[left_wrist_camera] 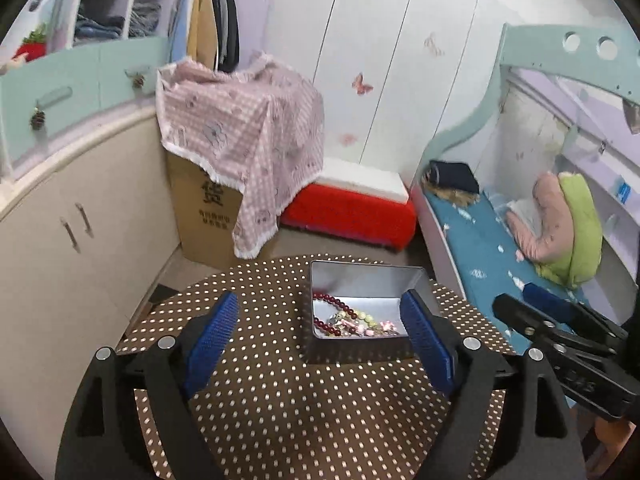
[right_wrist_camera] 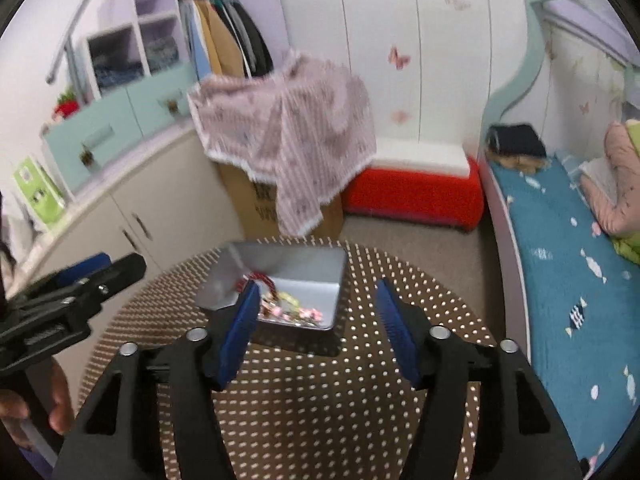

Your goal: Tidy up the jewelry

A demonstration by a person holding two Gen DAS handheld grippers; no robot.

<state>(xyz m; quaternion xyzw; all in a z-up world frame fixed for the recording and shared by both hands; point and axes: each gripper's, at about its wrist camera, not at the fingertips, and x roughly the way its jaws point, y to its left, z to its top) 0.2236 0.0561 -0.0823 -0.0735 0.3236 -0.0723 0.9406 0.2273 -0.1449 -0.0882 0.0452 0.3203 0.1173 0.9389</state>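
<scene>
Both grippers hang released over the polka-dot table (left_wrist_camera: 280,400): left gripper (left_wrist_camera: 320,320) spread wide and empty, right gripper (right_wrist_camera: 316,312) likewise parted. Just beyond their fingertips, untouched, sits the metal tin (left_wrist_camera: 360,276) holding the beaded bracelets (left_wrist_camera: 352,320).

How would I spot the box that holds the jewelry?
Find the round brown table with white dots in the middle of the room. On it stands one open grey metal tin, with dark red beads and pale trinkets heaped inside. It is the only container on that table.
</scene>
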